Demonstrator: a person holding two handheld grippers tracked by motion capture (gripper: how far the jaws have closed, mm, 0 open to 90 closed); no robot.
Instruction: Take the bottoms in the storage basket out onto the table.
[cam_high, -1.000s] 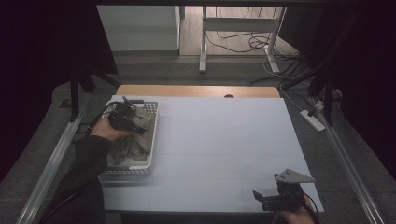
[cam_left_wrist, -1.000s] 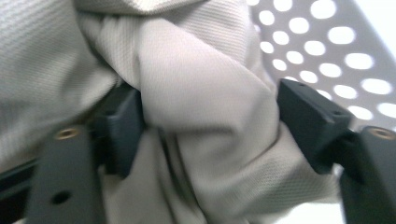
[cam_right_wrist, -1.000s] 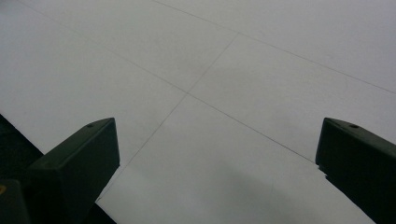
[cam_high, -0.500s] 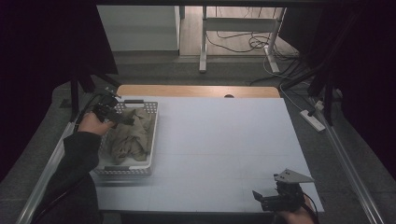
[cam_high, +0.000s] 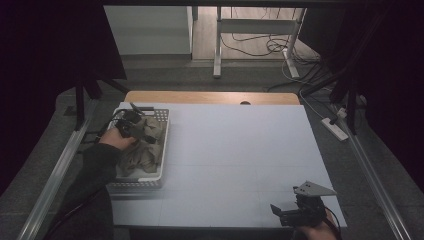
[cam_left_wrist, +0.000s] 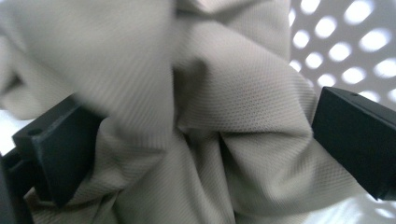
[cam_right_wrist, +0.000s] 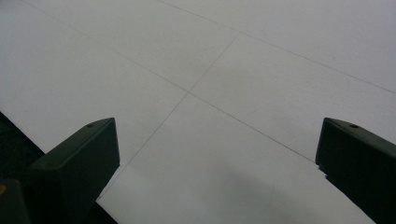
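Over the last second the left gripper (cam_high: 131, 121) has been carried from the middle of the white perforated basket (cam_high: 161, 150) out toward its far left corner and then back in, so that it is now seen lowered onto the far end of the crumpled beige cloth (cam_high: 145, 147). In the left gripper view the jaws are held wide apart with a raised fold of the cloth (cam_left_wrist: 205, 140) bulging between them and pressing against the left jaw; nothing is yet clamped. The cloth lies heaped inside the basket, which stands at the left edge of the pale table (cam_high: 240, 165). From this it is judged that a grasp on the fabric is being set up, and that closing on the fold would be the next requirement before anything can be lifted out. The right gripper (cam_high: 295, 216) has stayed parked at the near right corner of the table, its jaws spread and empty over bare tabletop (cam_right_wrist: 233, 93).
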